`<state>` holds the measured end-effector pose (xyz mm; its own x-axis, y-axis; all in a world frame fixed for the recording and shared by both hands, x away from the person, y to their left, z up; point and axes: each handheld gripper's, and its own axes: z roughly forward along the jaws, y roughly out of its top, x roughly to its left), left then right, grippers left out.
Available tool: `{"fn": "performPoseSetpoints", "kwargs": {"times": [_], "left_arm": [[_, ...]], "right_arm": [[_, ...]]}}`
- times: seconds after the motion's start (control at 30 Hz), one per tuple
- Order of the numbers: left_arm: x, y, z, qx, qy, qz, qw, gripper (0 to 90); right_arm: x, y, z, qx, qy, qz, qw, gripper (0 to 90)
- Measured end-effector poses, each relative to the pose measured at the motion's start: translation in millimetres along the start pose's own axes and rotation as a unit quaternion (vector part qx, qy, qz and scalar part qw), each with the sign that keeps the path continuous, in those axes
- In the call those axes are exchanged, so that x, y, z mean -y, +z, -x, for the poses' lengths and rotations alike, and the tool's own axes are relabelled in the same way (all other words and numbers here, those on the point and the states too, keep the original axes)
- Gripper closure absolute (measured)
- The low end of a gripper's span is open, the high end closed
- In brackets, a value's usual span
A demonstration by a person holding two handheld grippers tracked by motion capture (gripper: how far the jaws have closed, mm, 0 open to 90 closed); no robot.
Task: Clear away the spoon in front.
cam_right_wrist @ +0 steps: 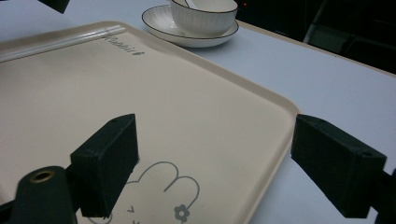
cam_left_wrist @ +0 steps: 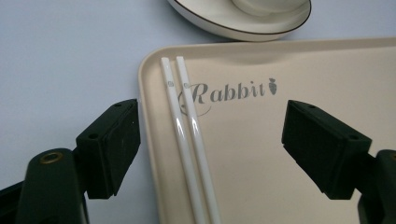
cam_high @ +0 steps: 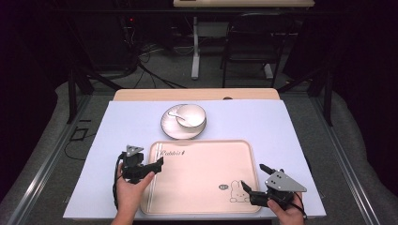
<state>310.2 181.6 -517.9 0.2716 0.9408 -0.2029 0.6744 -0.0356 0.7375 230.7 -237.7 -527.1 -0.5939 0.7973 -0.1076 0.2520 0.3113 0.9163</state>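
Observation:
A beige tray (cam_high: 202, 173) printed "Rabbit" lies on the table. Two white chopsticks (cam_left_wrist: 187, 135) rest side by side along its left edge (cam_high: 149, 187), and they also show far off (cam_right_wrist: 56, 41). My left gripper (cam_high: 152, 168) hovers over that edge with its jaws wide apart (cam_left_wrist: 212, 112); the chopsticks lie below the gap, untouched by the pads. My right gripper (cam_high: 253, 176) is open at the tray's near right corner (cam_right_wrist: 215, 126), above the rabbit drawing, with nothing between its jaws. Beyond the tray, a white bowl (cam_high: 191, 115) with a spoon (cam_high: 177, 115) stands on a plate (cam_high: 171, 129).
A pale blue cover (cam_high: 122, 126) spreads over the table, with a wooden edge (cam_high: 197, 94) at the back. Behind it stand a dark chair (cam_high: 248, 42) and a desk leg (cam_high: 195, 51), with cables on the floor.

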Motion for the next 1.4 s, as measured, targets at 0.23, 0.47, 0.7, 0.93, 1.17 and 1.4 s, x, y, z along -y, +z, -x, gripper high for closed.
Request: {"fn": "performPoseSetpoints", "kwargs": {"times": [0.23,0.47,0.7,0.93,1.17,1.4], "left_arm": [[-11.8,0.7,0.3,0.002,0.007,-0.001,1.0,20.5],[-20.1,1.4,4.4,0.006,0.012,0.0,0.9999,20.5],[-27.1,1.4,8.3,0.01,0.013,0.002,0.9999,20.5],[-34.0,2.8,9.5,0.012,0.013,0.004,0.9998,20.5],[-42.8,10.7,7.0,0.012,0.01,-0.001,0.9999,20.5],[-52.9,16.3,8.6,0.01,0.013,0.001,0.9999,20.6]], "right_arm": [[0.1,0.3,0.5,0.0,0.0,0.0,1.0,14.6],[0.0,0.3,0.2,0.0,0.0,0.0,1.0,14.6],[0.0,0.1,0.3,0.0,0.0,0.0,1.0,14.6],[0.0,0.2,0.2,-0.001,0.0,0.0,1.0,14.5],[0.1,0.4,0.1,-0.001,0.001,-0.001,1.0,14.6],[0.0,0.8,0.4,-0.002,0.001,-0.001,1.0,14.6]]}}
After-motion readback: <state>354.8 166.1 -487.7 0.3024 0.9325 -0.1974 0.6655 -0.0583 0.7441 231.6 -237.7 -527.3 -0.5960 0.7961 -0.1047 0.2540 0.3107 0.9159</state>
